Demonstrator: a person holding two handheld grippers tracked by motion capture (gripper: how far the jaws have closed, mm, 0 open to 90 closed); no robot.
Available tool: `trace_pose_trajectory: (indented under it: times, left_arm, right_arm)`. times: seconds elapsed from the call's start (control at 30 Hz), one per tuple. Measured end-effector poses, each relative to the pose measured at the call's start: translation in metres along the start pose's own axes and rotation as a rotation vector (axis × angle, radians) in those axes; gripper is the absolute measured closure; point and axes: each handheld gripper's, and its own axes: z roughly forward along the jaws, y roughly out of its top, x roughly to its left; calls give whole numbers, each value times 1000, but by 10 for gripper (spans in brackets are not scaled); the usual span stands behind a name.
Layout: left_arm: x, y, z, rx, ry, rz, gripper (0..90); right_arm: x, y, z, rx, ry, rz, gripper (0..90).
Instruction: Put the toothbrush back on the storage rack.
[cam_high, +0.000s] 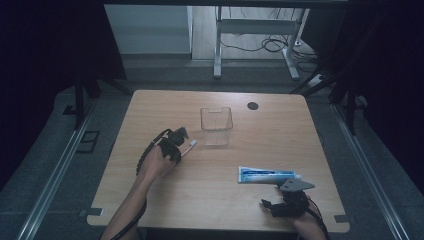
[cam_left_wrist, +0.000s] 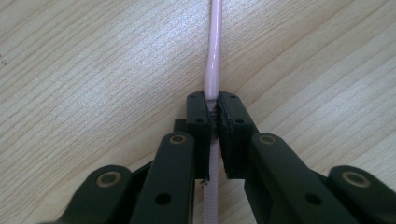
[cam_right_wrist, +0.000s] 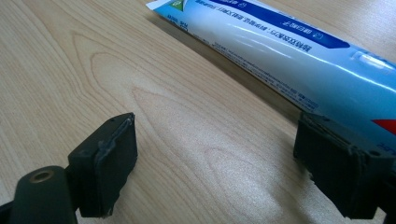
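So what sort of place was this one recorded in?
Probably a lab or office set up for recording, not a home. A bare light-wood table with a cable grommet stands on grey carpet, dark curtains hang on both sides, and loose cables lie under a metal-framed desk behind.

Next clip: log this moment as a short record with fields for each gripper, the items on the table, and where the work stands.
left gripper: shut on the pink toothbrush, fingers clamped on its handle, low over the wooden table
right gripper: open, nothing between its fingers, beside the toothpaste tube
toothpaste tube: lying flat on the table, untouched
clear container: upright and empty near the table's middle, just beyond the toothbrush's white end
stage: toothbrush gripped, not yet in the container
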Motion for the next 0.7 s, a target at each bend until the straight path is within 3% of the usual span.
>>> trace_pose_trajectory:
  times: [0.33,0.7]
  left_arm:
    - [4,-4,-7,-52,-8,-2,843]
    - [17,-17,-30,-187,-36,-56,843]
  right_arm:
    - [0,0,0,0,0,-1,133]
    - [0,0,0,0,0,-1,133]
